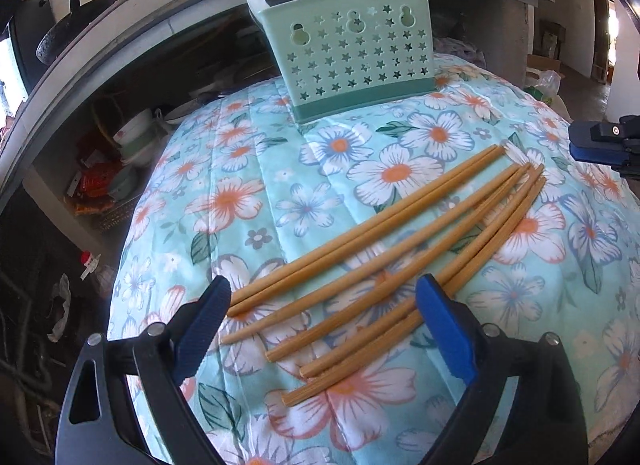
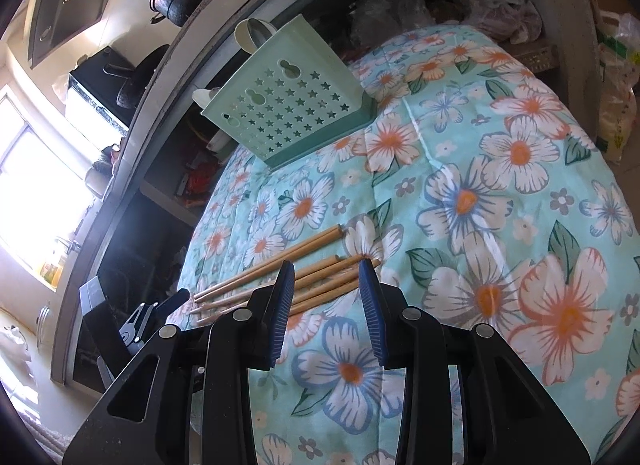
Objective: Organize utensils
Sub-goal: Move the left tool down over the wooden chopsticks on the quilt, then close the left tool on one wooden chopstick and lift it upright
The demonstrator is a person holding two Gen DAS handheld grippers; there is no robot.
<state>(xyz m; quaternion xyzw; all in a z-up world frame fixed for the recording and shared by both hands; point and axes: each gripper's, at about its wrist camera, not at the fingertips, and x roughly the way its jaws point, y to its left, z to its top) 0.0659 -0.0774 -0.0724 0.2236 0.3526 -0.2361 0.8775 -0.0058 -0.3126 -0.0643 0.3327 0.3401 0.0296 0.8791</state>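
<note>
A floral quilted cloth (image 1: 500,305) covers the surface beneath both grippers. Beyond the fingers stands a mint utensil holder (image 1: 352,53) with star cut-outs, upright on the cloth, well past the fingertips in both views. The wooden chopsticks (image 1: 380,261) lie fanned on the cloth. The left gripper (image 1: 324,329) straddles their near ends, its jaws spread wide, pads not pressing them. The right gripper (image 2: 328,297), jaws partly apart and empty, hovers at their far ends.
</note>
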